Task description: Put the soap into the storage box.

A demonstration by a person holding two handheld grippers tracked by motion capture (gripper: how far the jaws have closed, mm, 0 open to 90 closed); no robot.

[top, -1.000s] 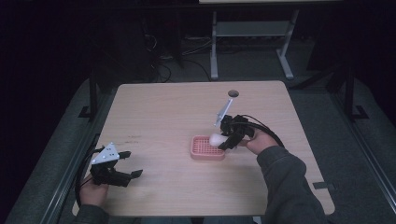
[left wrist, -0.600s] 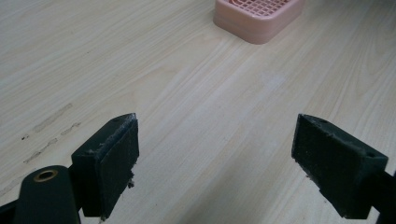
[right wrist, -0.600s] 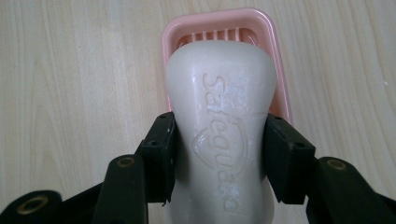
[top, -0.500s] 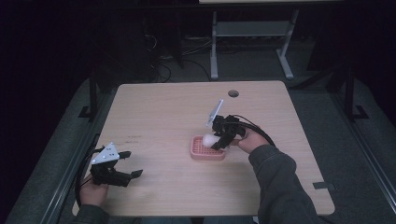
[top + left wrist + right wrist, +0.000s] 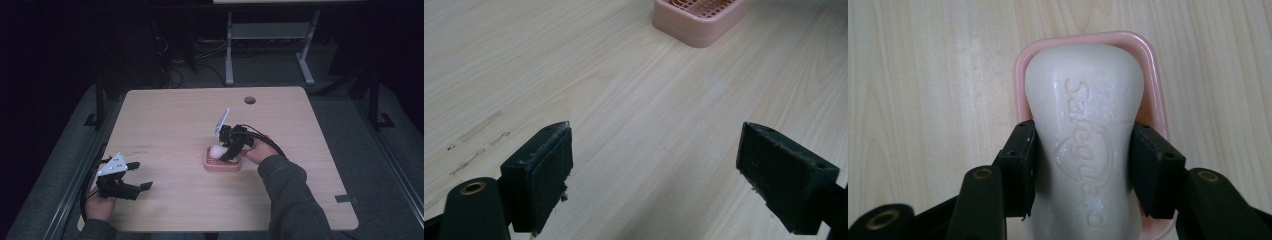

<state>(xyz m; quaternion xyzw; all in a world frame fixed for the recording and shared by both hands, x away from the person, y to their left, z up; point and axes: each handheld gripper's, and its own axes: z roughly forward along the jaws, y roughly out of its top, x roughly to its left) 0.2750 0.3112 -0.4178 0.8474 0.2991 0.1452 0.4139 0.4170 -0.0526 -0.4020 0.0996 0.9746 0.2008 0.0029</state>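
Note:
A white soap bar (image 5: 1083,130) with raised lettering is clamped between the pads of my right gripper (image 5: 1082,167), directly over a pink soap dish (image 5: 1023,60). From above, the soap bar (image 5: 216,149) hangs over the left end of the pink dish (image 5: 221,165) at the table's middle, with the right gripper (image 5: 225,152) shut on it. My left gripper (image 5: 142,176) rests near the table's front left corner, jaws wide apart with nothing between them. Its own view shows the left gripper (image 5: 656,177) over bare wood and the dish (image 5: 698,22) farther off.
The light wooden table (image 5: 175,120) has a round cable hole (image 5: 249,100) near its far edge. A dark floor and a grey metal stand (image 5: 265,35) lie beyond the table. A black tape mark (image 5: 346,198) sits near the front right corner.
My right gripper has carried the soap leftward and slightly down, from the dish's right end to over its left end. The left gripper has stayed put.

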